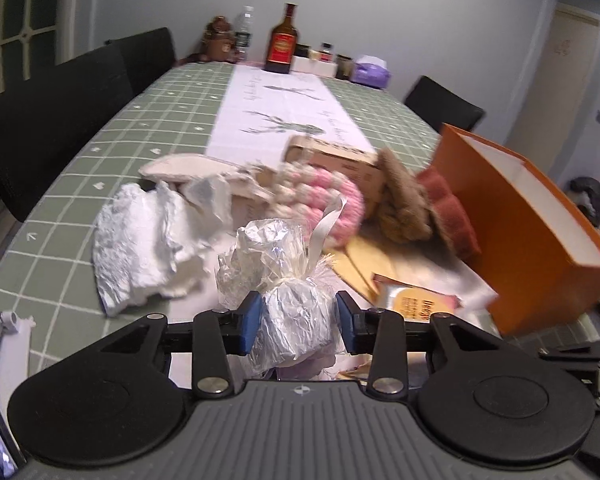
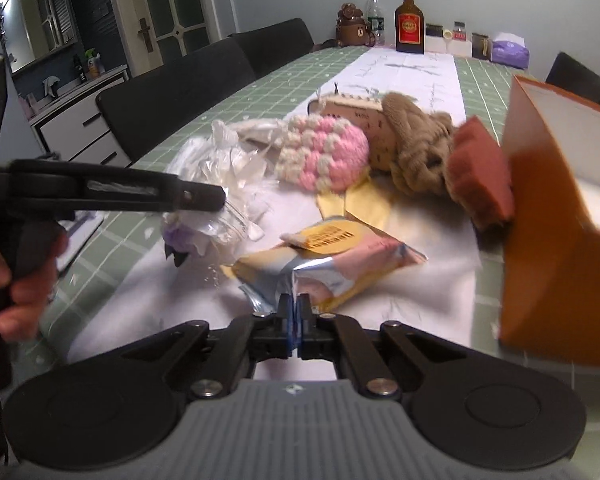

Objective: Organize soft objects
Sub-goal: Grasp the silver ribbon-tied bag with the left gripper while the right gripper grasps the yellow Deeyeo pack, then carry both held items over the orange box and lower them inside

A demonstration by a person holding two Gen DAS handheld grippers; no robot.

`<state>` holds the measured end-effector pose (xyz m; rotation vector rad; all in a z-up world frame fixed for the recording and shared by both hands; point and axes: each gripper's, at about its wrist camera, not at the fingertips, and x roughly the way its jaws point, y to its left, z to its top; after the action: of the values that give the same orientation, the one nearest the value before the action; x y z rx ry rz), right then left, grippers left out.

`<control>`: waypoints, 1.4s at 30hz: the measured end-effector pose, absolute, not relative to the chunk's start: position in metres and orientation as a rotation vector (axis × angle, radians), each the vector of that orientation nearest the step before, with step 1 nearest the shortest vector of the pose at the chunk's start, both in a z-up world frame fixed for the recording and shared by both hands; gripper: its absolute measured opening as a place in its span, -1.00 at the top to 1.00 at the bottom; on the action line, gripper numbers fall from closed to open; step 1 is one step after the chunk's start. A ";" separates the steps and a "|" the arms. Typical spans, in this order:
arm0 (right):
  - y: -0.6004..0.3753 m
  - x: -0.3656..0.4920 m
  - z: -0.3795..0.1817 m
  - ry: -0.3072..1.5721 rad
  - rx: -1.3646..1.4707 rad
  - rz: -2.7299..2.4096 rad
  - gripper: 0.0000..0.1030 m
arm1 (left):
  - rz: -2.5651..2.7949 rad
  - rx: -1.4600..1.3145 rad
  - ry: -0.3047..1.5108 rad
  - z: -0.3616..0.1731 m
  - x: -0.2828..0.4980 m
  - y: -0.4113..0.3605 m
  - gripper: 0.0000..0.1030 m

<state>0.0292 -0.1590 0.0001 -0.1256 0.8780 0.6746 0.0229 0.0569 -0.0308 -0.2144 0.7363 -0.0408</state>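
Green-checked tablecloth with a white runner covers the long table [image 1: 100, 128], at whose far end stand a brown bottle [image 1: 283, 42] and a bear figure [image 1: 219, 38], with black chairs [image 1: 52, 116] along its side. At the near end the soft objects lie heaped mid-width: a pink-and-cream crocheted piece [image 2: 324, 152], a tan plush [image 2: 416, 148] and a red cushion [image 2: 480, 168] that touches the orange box [image 2: 560, 208] toward the table's right edge. The left gripper [image 1: 298, 320] clamps its blue pads [image 1: 250, 320] on a crinkled cellophane bundle [image 1: 292, 304], while the right gripper [image 2: 296, 312], jaws fully closed, pinches the silver edge of a yellow-and-pink snack packet [image 2: 332, 264].
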 end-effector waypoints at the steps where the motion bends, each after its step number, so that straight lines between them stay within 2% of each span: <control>1: -0.165 0.025 -0.001 0.885 -0.129 0.671 1.00 | -0.065 -0.217 0.744 -0.031 0.017 0.054 0.13; 5: -0.185 0.014 -0.003 0.897 -0.141 0.605 0.96 | -0.137 -0.229 0.776 -0.038 0.003 0.045 0.12; 8: -0.194 0.011 0.000 0.893 -0.125 0.556 0.79 | -0.135 -0.228 0.802 -0.047 0.002 0.039 0.08; 9: -0.195 0.010 0.002 0.880 -0.121 0.541 0.71 | -0.125 -0.226 0.805 -0.048 0.003 0.039 0.01; 10: -0.195 0.009 0.004 0.867 -0.116 0.534 0.43 | -0.117 -0.224 0.801 -0.048 0.002 0.038 -0.03; 12: -0.194 0.008 0.008 0.851 -0.083 0.534 0.03 | -0.105 -0.225 0.797 -0.047 0.002 0.038 -0.10; 16: -0.188 0.024 0.004 0.878 0.019 0.478 -0.11 | -0.076 -0.252 0.817 -0.049 0.007 0.043 -0.25; 21: -0.184 0.047 -0.013 0.960 0.127 0.414 -0.24 | -0.064 -0.277 0.825 -0.054 0.012 0.048 -0.36; 31: -0.178 0.051 -0.032 0.993 0.158 0.440 -0.21 | -0.046 -0.326 0.808 -0.061 0.013 0.055 -0.46; 32: -0.176 0.050 -0.032 0.990 0.147 0.442 -0.21 | -0.035 -0.328 0.808 -0.060 0.013 0.055 -0.56; 33: -0.176 0.050 -0.032 0.988 0.140 0.443 -0.21 | -0.019 -0.326 0.815 -0.060 0.013 0.055 -0.81; 38: -0.176 0.049 -0.033 0.982 0.134 0.446 -0.21 | -0.024 -0.432 0.862 -0.073 0.017 0.064 -0.78; 42: -0.176 0.048 -0.033 0.973 0.128 0.459 -0.08 | -0.030 -0.444 0.837 -0.074 0.016 0.062 -0.50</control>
<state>0.0480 -0.1757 -0.0332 0.1282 0.9733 0.4591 0.0155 0.0622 -0.0745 -0.4440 0.8369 -0.0304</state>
